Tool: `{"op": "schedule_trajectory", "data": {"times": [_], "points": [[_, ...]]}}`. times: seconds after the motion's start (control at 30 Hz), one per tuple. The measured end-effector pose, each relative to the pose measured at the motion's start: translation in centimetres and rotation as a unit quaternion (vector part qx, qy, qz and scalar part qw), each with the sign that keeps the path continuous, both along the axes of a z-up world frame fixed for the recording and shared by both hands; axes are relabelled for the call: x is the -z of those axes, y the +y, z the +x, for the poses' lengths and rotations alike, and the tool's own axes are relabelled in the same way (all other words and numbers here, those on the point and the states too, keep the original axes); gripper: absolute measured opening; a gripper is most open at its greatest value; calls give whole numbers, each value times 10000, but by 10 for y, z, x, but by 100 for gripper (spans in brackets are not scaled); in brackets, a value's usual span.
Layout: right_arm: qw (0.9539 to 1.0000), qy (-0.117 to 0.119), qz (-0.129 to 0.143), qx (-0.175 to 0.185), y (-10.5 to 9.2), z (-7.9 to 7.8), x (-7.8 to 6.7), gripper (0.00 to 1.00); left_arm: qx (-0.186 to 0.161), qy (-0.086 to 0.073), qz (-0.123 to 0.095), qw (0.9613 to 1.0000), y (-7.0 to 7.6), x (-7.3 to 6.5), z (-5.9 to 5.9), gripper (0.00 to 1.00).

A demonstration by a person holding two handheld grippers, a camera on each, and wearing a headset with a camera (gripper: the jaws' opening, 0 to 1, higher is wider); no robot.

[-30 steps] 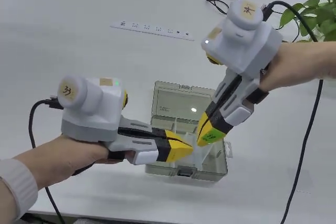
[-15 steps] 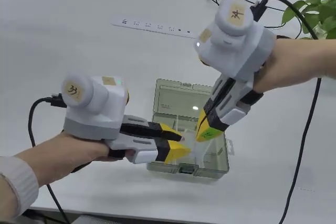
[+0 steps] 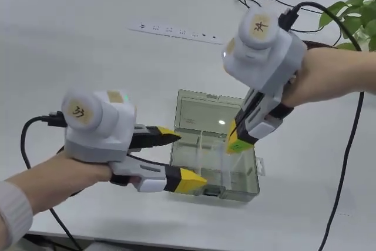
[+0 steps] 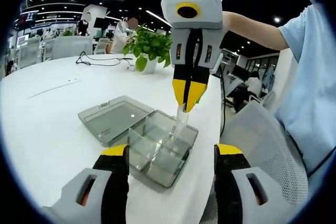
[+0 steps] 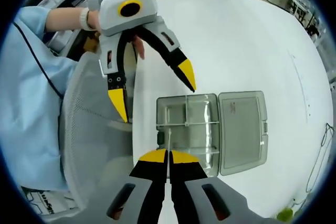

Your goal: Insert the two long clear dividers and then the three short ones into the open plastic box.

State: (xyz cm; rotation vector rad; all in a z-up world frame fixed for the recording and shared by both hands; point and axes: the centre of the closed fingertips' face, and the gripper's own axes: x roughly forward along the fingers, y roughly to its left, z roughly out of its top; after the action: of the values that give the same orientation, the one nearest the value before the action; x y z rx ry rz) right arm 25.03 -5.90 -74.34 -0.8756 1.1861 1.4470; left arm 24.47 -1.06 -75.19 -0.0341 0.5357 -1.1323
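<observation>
**Short divider pinched over the box, left gripper wide open**

Head view: box [image 3: 235, 187] sits on the table [image 3: 88, 39] at about 6 o'clock, lid lying flat toward 12; a few seated dividers [image 3: 202, 142] stand in the base. Left gripper [image 3: 182, 158] points in from 9 o'clock, jaws spread wide with nothing in them, tips just beside the box's left edge. Right gripper [image 3: 238, 143] angles down from 1 o'clock, jaws squeezed together over the base. Power strip [image 3: 173, 32] is at 12; plant [image 3: 352, 10] at 2.

Left gripper view: left gripper [image 4: 172, 153] gapes at 6 o'clock, with the box [image 4: 152, 169] just past the tips. Right gripper [image 4: 189, 92] hangs straight down from 12, clamped on a clear divider [image 4: 181, 118]; its lower end is down inside the base, can't tell if it's seated.

Right gripper view: right gripper [image 5: 168, 156] is at 6 o'clock, closed on the divider's [image 5: 169, 136] thin edge; the box [image 5: 197, 111] has its lid at 3 o'clock. Left gripper [image 5: 153, 90] is at 11, spread open.
</observation>
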Motion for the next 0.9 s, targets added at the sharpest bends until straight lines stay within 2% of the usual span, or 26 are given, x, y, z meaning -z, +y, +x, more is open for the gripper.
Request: {"op": "schedule_trajectory", "data": {"times": [0.07,0.23,0.33,0.37,0.43,0.67,0.9], "points": [[9999,-90,-18,42,-1,6,5,2,-86,-26,73,9999,5,3,1,71],[9993,-333,60,125,2,17,5,2,-319,-15,203,9993,18,8,4,86],[9991,-373,112,152,2,21,7,2,-463,108,318,9984,25,14,6,100],[9993,-298,120,217,3,21,7,2,-488,119,347,9981,27,16,6,100],[9990,-368,168,193,3,24,8,2,-503,159,363,9979,30,17,5,100],[9989,-383,230,149,4,24,9,2,-552,206,333,9977,32,18,4,100],[9988,-364,262,175,5,29,17,2,-548,248,317,9977,31,20,1,99]]}}
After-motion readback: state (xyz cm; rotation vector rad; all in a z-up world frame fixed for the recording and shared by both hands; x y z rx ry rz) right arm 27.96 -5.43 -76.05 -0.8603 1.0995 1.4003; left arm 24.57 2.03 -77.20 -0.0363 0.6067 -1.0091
